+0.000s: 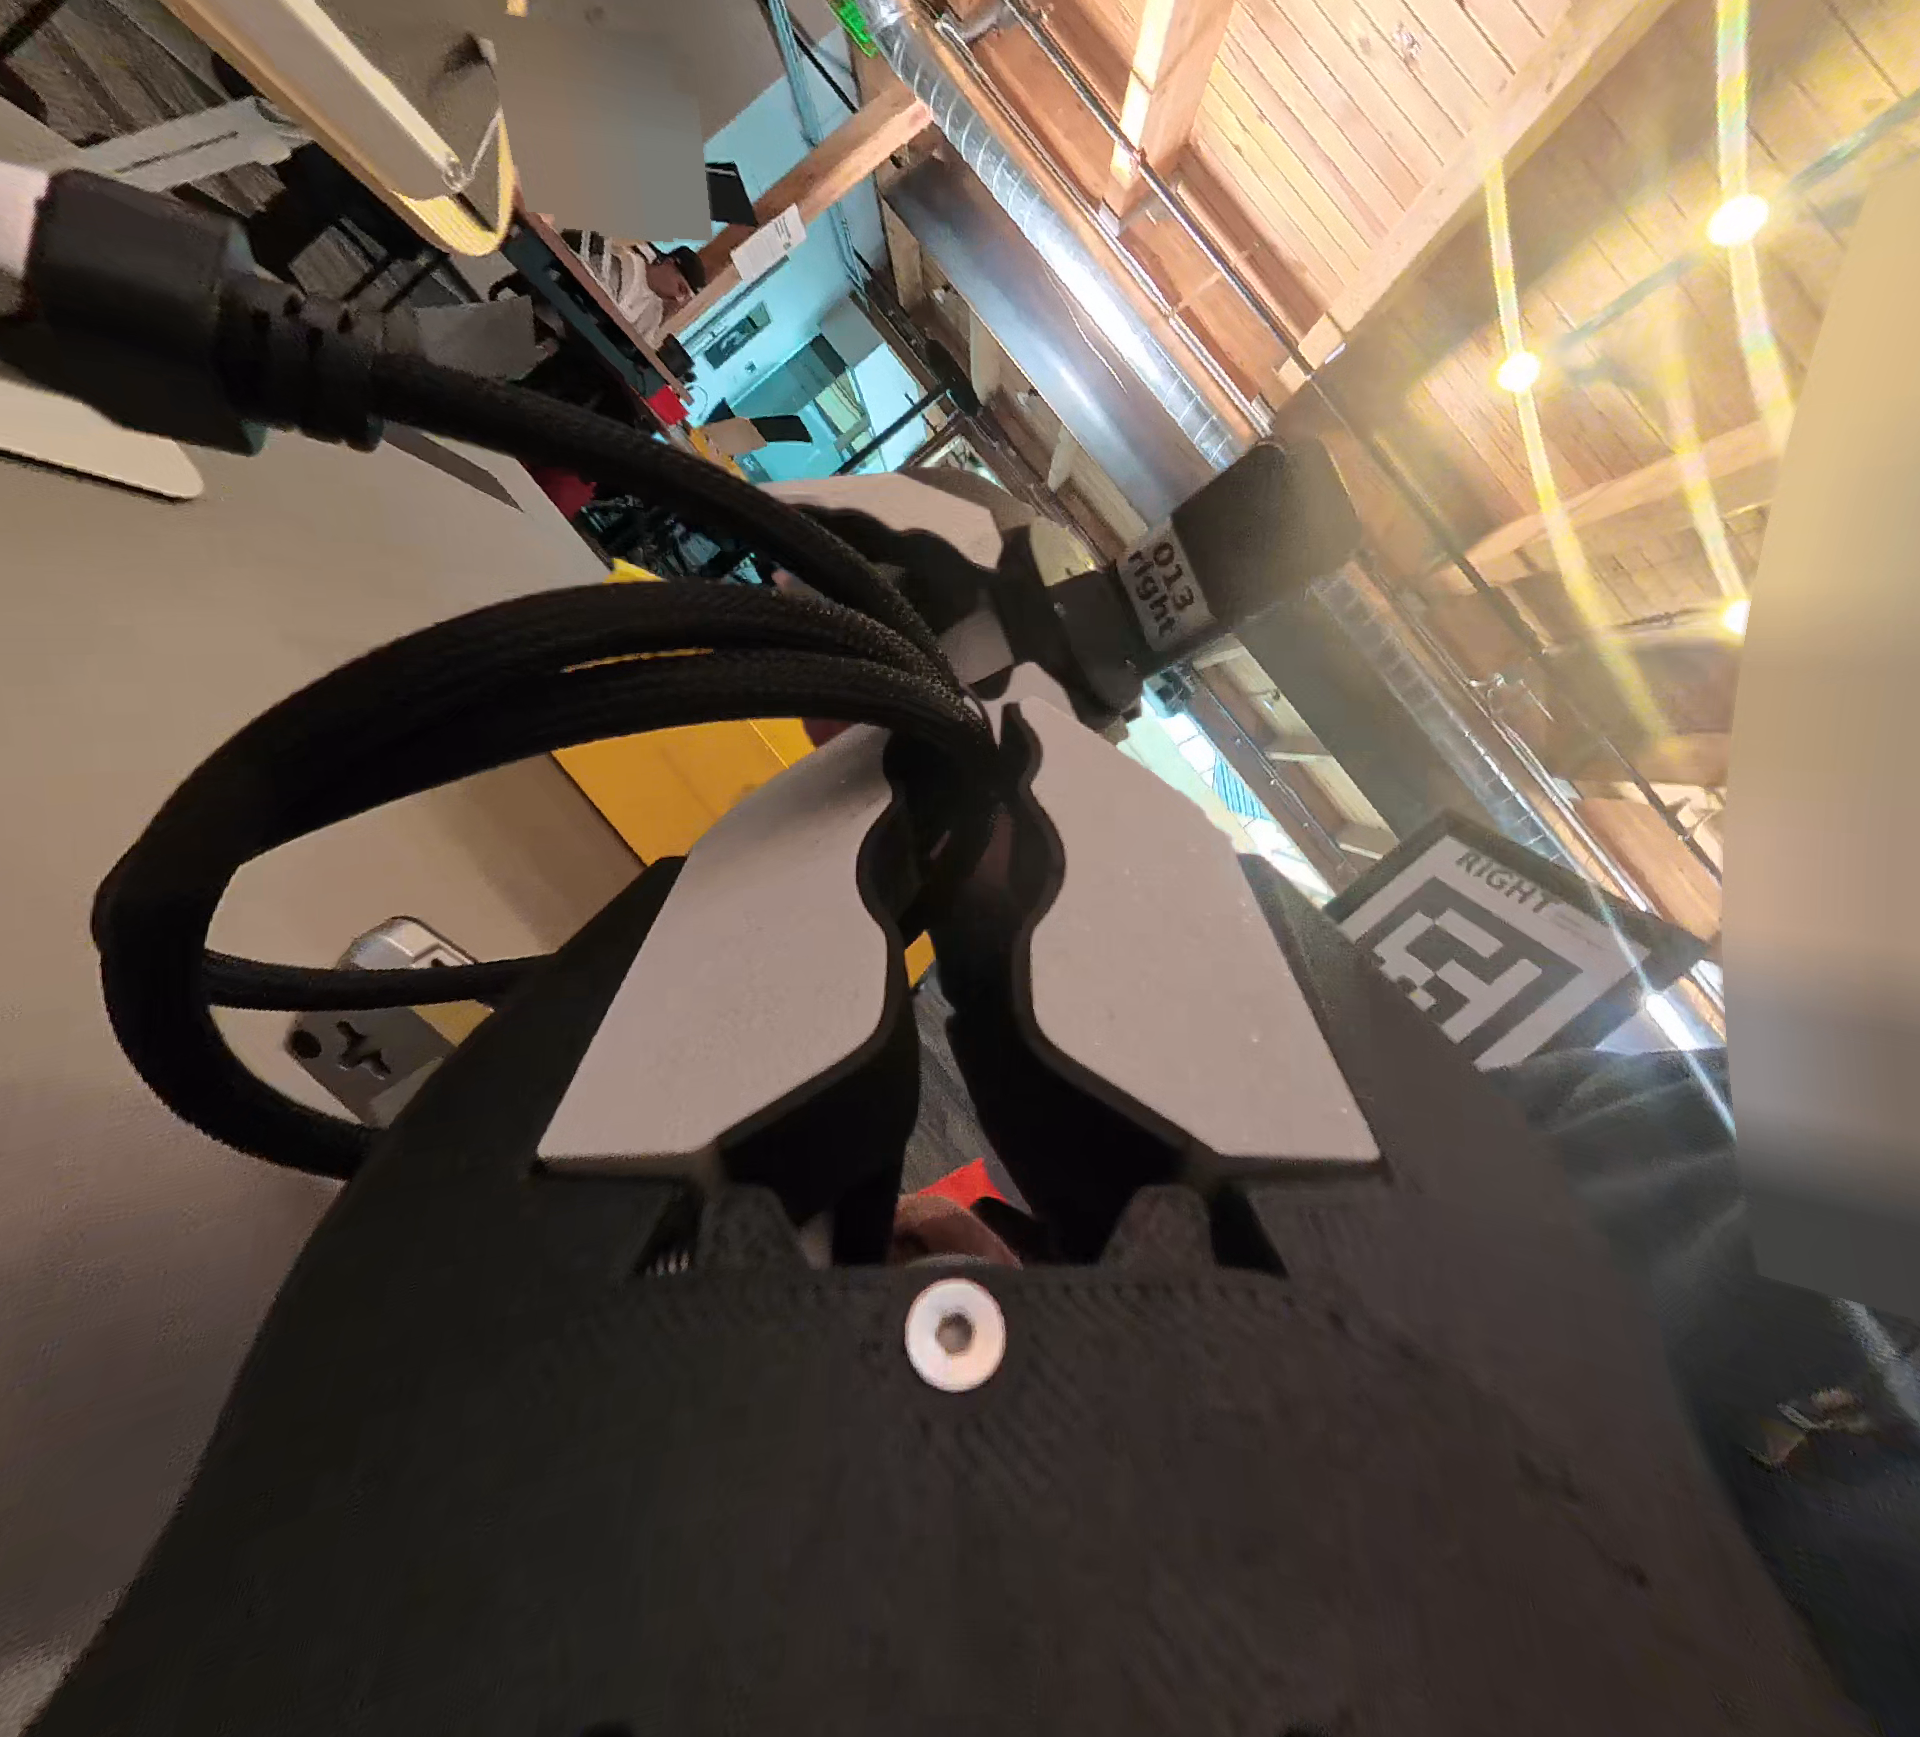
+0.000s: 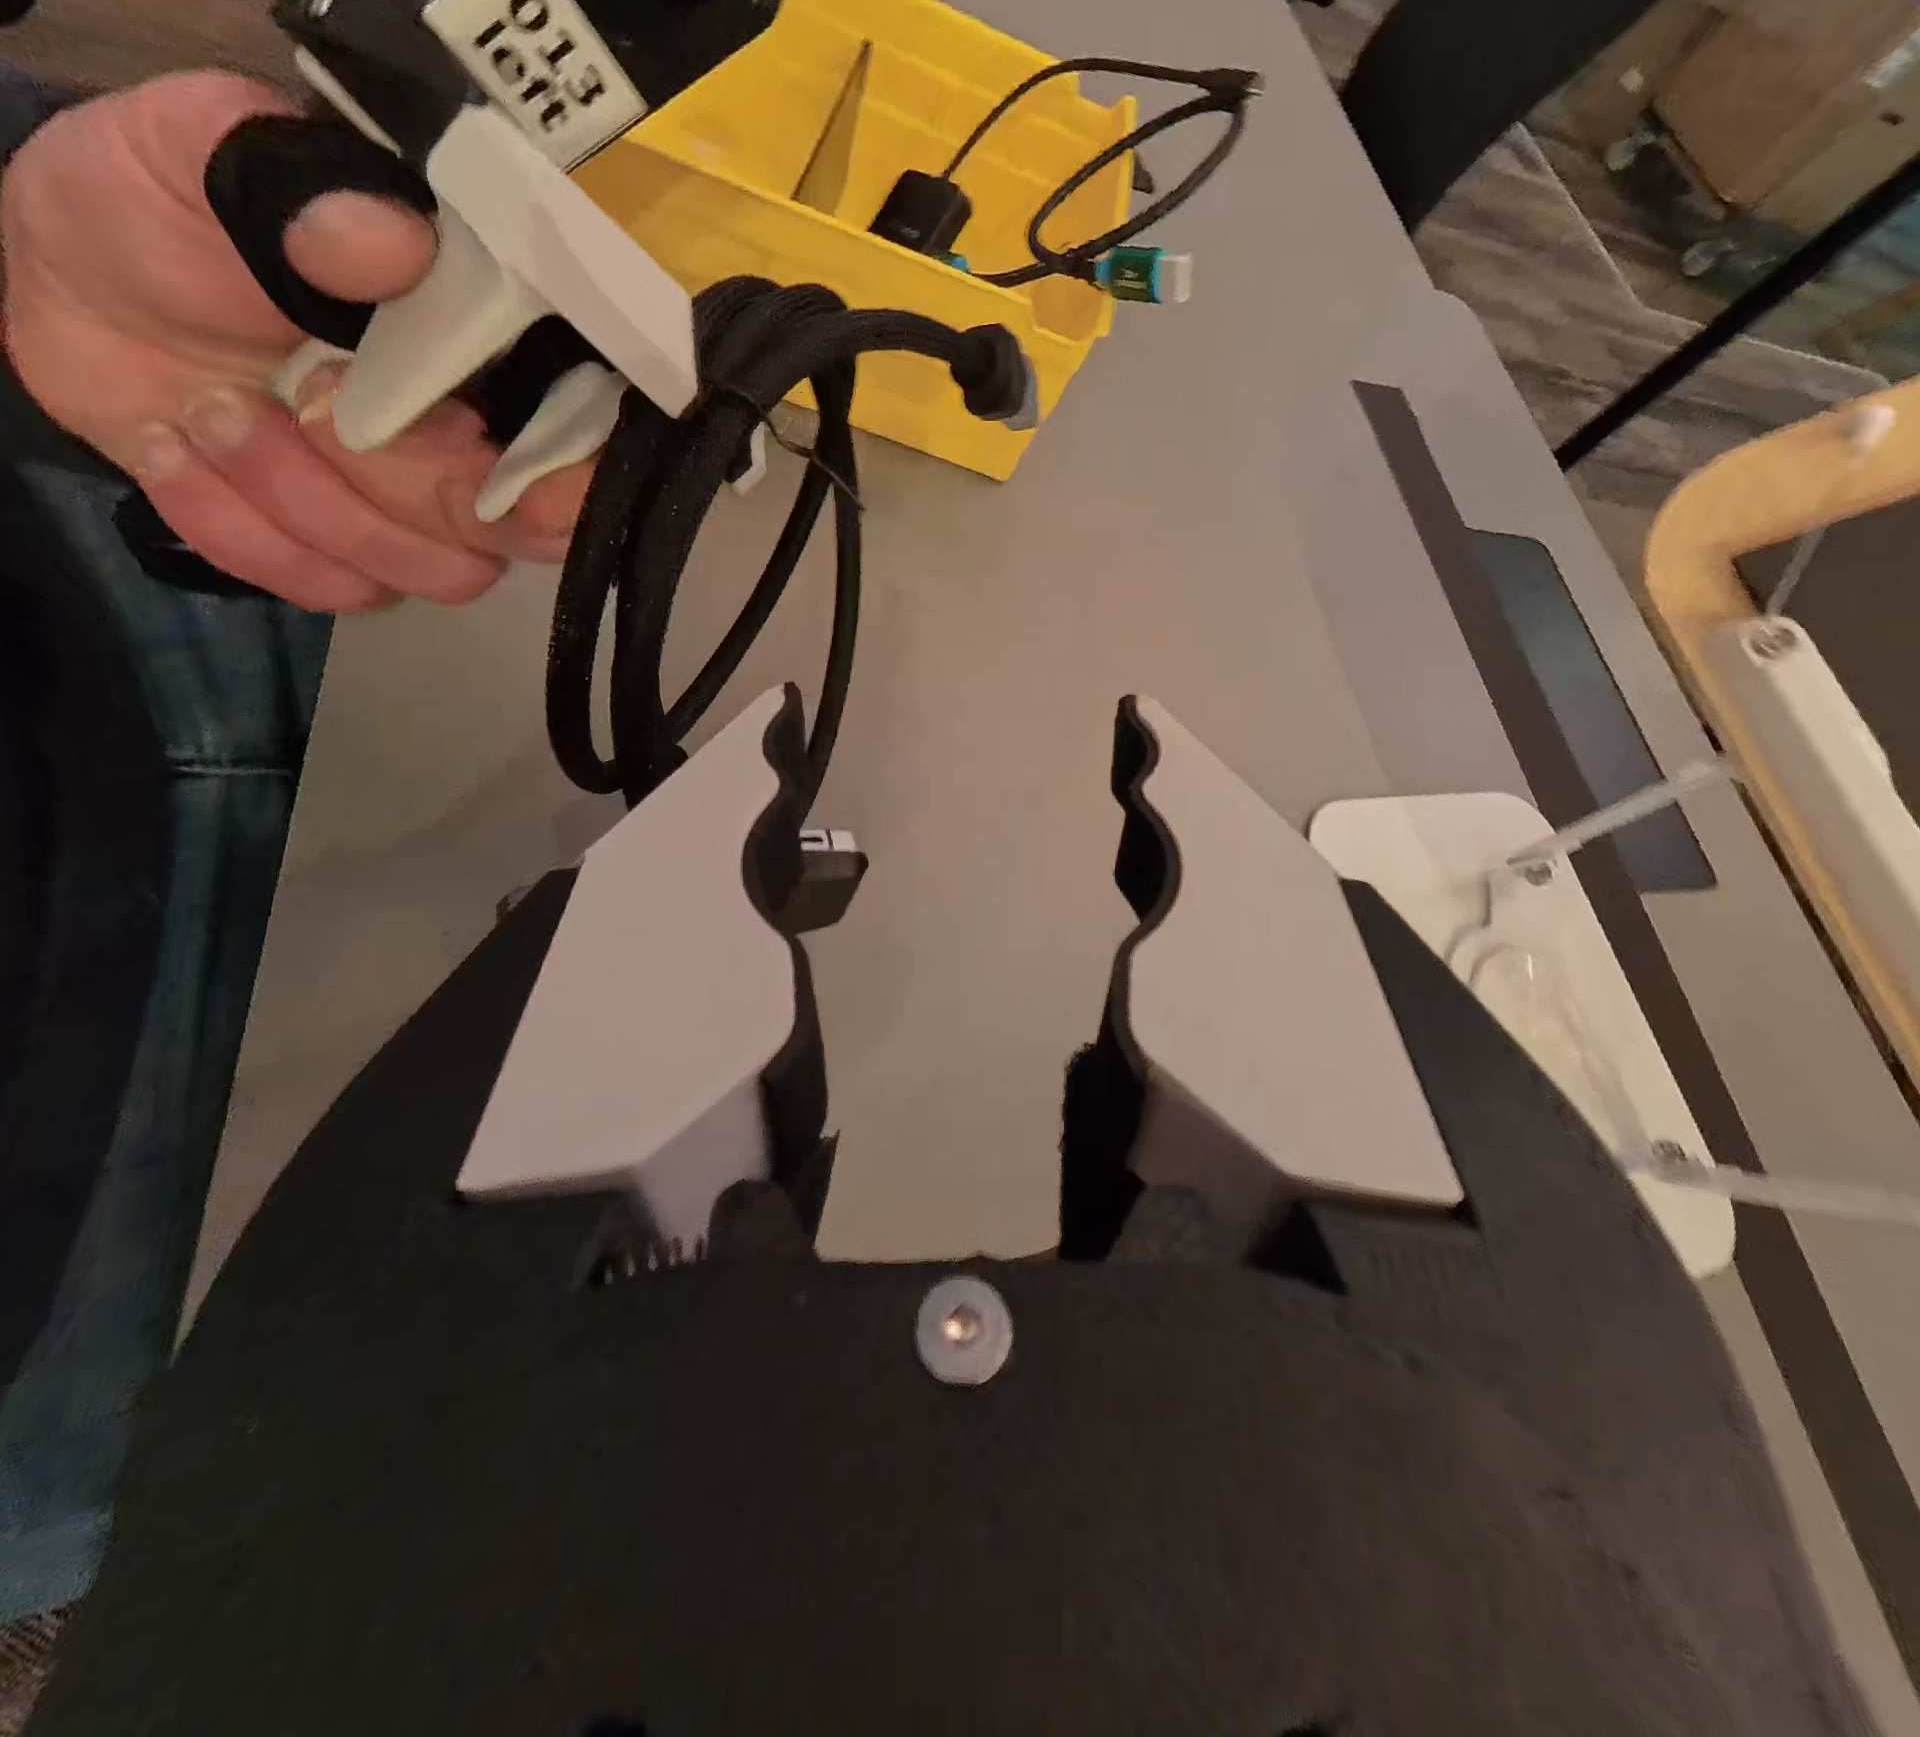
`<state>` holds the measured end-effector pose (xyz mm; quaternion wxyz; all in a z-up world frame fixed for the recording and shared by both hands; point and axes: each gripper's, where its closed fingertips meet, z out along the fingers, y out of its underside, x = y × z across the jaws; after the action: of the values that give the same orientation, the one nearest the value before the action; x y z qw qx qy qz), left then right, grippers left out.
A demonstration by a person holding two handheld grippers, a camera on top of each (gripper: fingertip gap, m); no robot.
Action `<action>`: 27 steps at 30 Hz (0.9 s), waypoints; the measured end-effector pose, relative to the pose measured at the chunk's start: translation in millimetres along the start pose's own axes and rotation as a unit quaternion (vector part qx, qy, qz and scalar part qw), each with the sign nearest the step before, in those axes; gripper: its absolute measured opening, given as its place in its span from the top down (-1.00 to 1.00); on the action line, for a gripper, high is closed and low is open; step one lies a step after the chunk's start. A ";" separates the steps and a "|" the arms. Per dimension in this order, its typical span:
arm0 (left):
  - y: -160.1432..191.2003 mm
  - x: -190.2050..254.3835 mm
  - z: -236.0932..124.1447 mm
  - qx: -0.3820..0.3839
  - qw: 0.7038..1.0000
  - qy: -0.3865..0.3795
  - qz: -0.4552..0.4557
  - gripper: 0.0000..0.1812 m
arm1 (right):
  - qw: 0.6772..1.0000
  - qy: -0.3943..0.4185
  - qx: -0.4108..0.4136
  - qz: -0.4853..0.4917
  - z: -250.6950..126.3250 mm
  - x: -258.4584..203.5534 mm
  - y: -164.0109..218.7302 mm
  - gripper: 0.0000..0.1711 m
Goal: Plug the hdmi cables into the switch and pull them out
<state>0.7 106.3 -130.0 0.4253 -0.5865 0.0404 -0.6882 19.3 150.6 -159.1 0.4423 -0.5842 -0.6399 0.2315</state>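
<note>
A: Above the grey table (image 2: 1039, 544), the left gripper (image 1: 992, 752) pinches a coiled black braided HDMI cable (image 1: 416, 721), jaws pressed onto the bundle; one plug (image 2: 1003, 373) hangs just before the yellow bin (image 2: 831, 160).

B: And the right gripper (image 2: 956, 752)?

A: Jaws spread, holding nothing, over the table; a second plug (image 2: 826, 872) dangles beside its left finger; a smaller cable (image 2: 1122, 170) lies in the bin; I cannot make out the switch.
</note>
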 end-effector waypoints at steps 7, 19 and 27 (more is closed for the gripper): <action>2.6 6.1 1.0 -0.014 1.000 0.014 0.010 0.86 | 0.993 -0.106 0.046 0.002 11.0 -30.9 -7.8 0.30; 2.5 -2.1 0.5 0.004 1.000 0.013 -0.006 0.87 | 0.997 -0.045 0.065 -0.023 17.6 -39.1 -10.8 0.22; 4.3 -2.9 3.7 0.014 1.000 0.015 -0.013 0.87 | 0.996 0.041 0.063 -0.058 21.9 -37.7 -8.1 0.02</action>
<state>5.9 107.0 -133.5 0.4234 -0.5706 0.0296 -0.7030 -6.2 117.8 -174.6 0.5165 -0.5261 -0.6384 0.2213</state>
